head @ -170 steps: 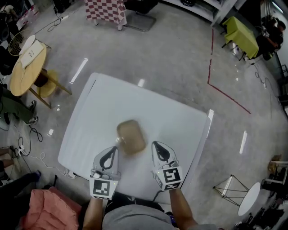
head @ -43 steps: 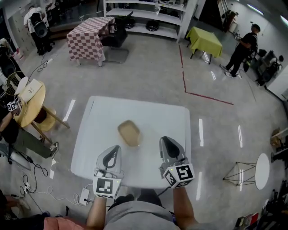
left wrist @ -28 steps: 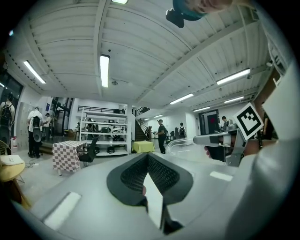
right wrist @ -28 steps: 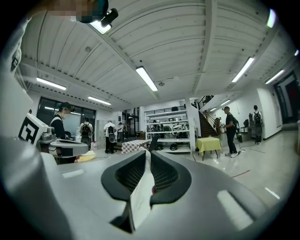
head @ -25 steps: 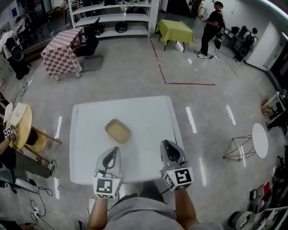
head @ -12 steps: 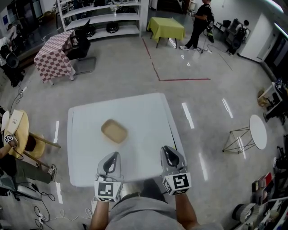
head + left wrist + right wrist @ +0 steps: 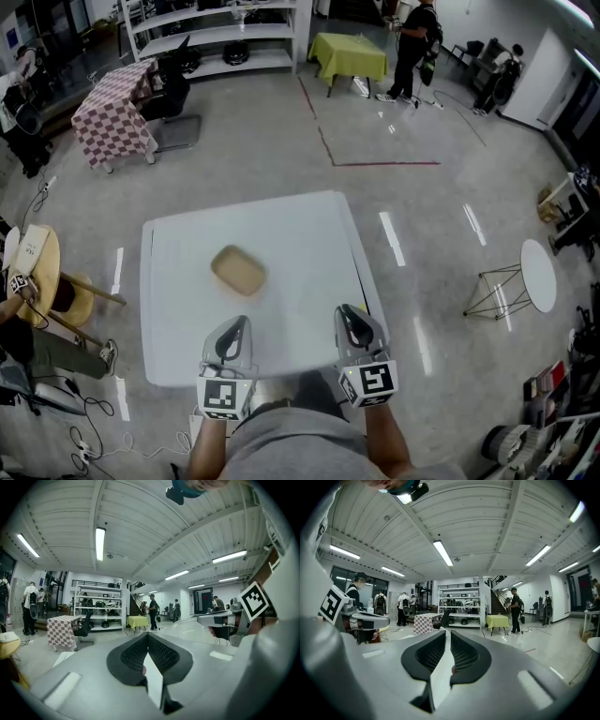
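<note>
Left gripper [image 7: 238, 323]: jaws pressed together with nothing between them, held over the table's near edge.
Right gripper [image 7: 345, 312]: jaws likewise together and empty, level with the left gripper near the table's right corner.
Tray [image 7: 238, 270]: tan and shallow, lying on the white table [image 7: 300, 234] ahead of the left gripper's fingers and apart from them. It is farther from the right gripper, off to its left.

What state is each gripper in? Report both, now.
Left gripper: shut, jaws together, nothing between them.
Right gripper: shut, jaws together, holding nothing.
</note>
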A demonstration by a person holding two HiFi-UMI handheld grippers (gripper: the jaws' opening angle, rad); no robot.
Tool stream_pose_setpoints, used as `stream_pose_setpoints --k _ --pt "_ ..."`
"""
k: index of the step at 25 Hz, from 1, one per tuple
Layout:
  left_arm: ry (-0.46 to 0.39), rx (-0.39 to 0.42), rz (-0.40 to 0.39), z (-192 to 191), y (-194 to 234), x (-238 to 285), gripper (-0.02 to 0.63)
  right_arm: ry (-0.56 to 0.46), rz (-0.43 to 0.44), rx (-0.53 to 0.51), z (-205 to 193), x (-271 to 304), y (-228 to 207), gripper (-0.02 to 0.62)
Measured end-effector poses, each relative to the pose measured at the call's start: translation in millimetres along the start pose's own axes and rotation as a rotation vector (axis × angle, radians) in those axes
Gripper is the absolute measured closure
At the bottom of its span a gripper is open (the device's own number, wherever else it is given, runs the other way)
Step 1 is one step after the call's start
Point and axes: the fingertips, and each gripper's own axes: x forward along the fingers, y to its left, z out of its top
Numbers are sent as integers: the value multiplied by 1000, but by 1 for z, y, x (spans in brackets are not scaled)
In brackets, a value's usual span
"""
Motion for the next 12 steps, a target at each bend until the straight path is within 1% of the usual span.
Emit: stream_pose_setpoints --k 3,12 --pt "-5 -10 5 2 1 1 594 -2 2 -5 2 1 0 558" --pt "-2 1 2 -2 5 1 594 -5 8 -6 3 6 4 558"
